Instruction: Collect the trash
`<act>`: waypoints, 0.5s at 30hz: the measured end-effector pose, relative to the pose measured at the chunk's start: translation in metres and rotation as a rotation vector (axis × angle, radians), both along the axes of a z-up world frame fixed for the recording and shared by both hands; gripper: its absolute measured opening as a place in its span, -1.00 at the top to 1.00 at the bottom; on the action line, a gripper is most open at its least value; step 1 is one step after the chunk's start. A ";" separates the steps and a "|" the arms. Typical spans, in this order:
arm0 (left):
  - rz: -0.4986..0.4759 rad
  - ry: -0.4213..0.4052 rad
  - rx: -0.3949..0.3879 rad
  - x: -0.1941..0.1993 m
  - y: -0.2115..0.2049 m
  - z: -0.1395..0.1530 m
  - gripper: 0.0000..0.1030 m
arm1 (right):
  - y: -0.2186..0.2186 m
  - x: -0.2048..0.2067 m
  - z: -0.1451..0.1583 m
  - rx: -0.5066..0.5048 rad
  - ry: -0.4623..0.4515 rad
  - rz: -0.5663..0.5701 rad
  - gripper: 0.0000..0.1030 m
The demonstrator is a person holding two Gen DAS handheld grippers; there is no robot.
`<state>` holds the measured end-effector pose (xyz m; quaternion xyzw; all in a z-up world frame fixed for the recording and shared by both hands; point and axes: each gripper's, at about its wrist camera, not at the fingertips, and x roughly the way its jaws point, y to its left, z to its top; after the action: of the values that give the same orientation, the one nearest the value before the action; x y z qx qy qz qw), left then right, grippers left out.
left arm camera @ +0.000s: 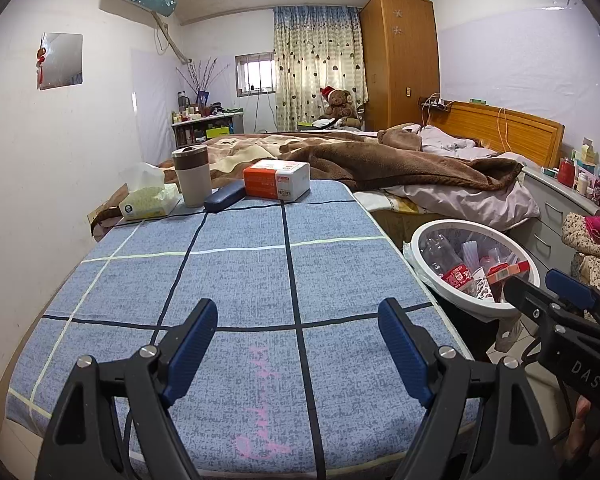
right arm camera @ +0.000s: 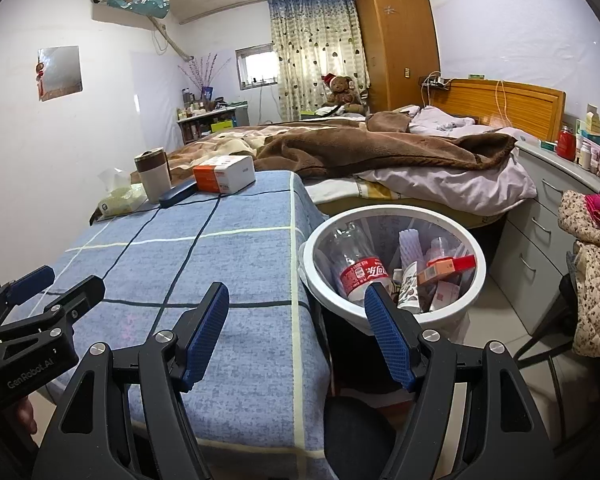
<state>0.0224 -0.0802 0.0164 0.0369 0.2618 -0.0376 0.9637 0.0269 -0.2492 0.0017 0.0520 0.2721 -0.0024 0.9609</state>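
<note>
A white-rimmed trash bin stands on the floor right of the table. It holds a clear bottle with a red label, a foam sleeve and small cartons. The blue checked tablecloth is bare near me. My left gripper hovers open over the cloth, nothing between its fingers. My right gripper is open too, one finger over the table's edge, the other in front of the bin's near rim. It holds nothing.
At the table's far end sit a tissue pack, a lidded cup, a dark blue case and an orange-white box. Behind is a bed with a brown blanket. Grey drawers and piled clothes stand right.
</note>
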 end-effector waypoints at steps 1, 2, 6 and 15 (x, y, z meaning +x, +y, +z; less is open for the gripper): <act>0.000 0.000 0.001 0.000 0.000 0.000 -0.63 | 0.000 0.000 0.000 0.002 0.001 0.000 -0.40; 0.000 0.001 0.001 0.000 0.000 0.000 -0.63 | 0.000 0.000 0.000 0.002 0.002 -0.001 -0.40; -0.001 0.001 -0.001 -0.001 0.000 -0.001 -0.63 | -0.001 0.001 0.000 0.001 0.001 0.003 -0.40; -0.001 0.002 -0.002 -0.001 0.000 0.000 -0.63 | 0.000 0.001 0.000 0.000 0.000 0.005 -0.40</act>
<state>0.0217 -0.0802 0.0163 0.0360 0.2626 -0.0385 0.9635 0.0277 -0.2487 0.0015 0.0516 0.2722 -0.0002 0.9608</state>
